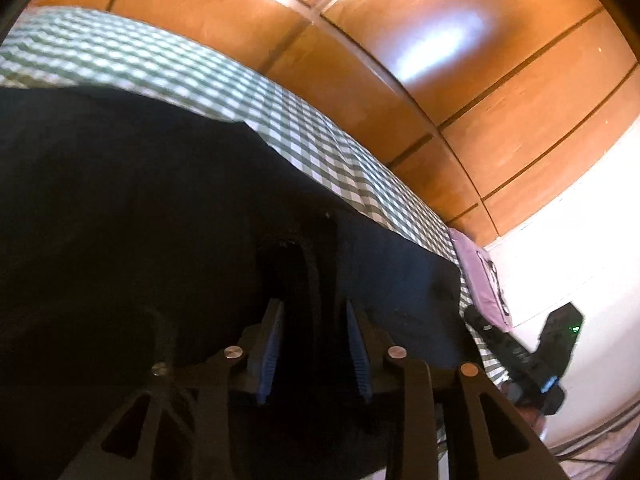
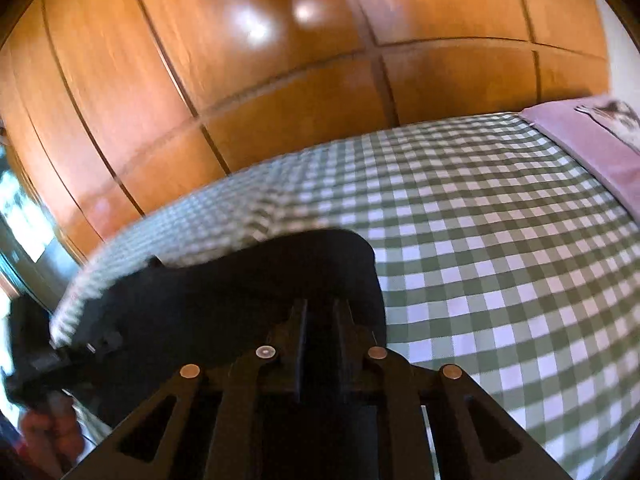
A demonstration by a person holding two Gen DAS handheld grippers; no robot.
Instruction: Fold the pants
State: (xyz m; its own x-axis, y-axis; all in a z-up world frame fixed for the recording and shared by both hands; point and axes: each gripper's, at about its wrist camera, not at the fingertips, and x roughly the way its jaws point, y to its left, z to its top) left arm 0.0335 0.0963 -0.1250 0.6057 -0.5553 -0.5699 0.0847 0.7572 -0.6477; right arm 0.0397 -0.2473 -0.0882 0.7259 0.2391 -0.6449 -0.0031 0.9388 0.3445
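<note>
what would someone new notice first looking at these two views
The black pants fill the lower left of the left wrist view, spread over the green checked bedcover. Behind the bed rises a glossy orange wooden wardrobe, catching bright glare. A lilac pillow lies at the bed's far right end in the right wrist view.

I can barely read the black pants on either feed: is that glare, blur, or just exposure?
Left wrist view: glare on the wardrobe and a blown-out white wall; the pants are crushed to flat black. Right wrist view: motion blur smears the checked bedspread at left, sharper at right.
</note>
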